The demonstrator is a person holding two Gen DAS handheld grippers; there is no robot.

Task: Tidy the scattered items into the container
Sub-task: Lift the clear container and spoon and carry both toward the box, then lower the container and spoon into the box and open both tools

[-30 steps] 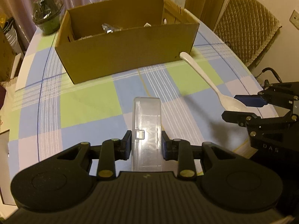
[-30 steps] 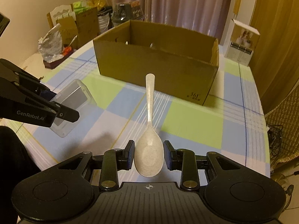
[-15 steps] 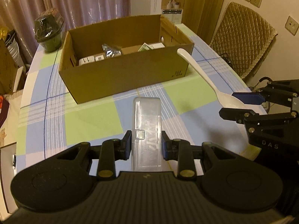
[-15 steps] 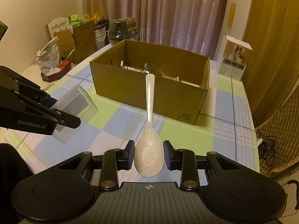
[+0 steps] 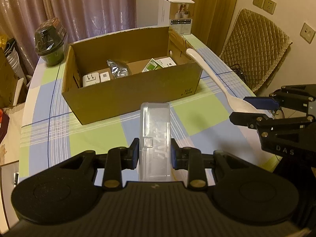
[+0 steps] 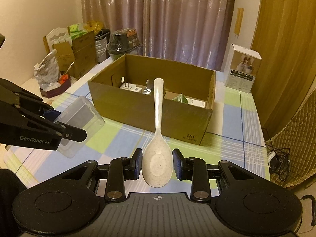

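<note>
An open cardboard box [image 5: 138, 96] [image 6: 177, 116] stands on the checked table, holding a white adapter [image 5: 91, 80], a foil packet [image 5: 118, 70] and small cartons. My left gripper [image 5: 154, 155] is shut on a clear plastic case [image 5: 155, 136], held above the table in front of the box; the case [image 6: 81, 122] also shows at the left in the right wrist view. My right gripper [image 6: 157, 164] is shut on the bowl of a white speckled spoon [image 6: 158, 138], whose handle points toward the box. The spoon [image 5: 215, 79] hangs to the right of the box in the left wrist view.
A white product carton [image 5: 176, 17] [image 6: 244, 71] stands behind the box on the right. A dark wrapped bowl [image 5: 50, 41] sits at the table's far left corner. A quilted chair [image 5: 254, 53] stands right of the table, cluttered boxes [image 6: 75, 55] beyond its left edge.
Both grippers have risen with the case and the spoon still held. The box's inside has come into view, and the box now looks lower and farther in both views.
</note>
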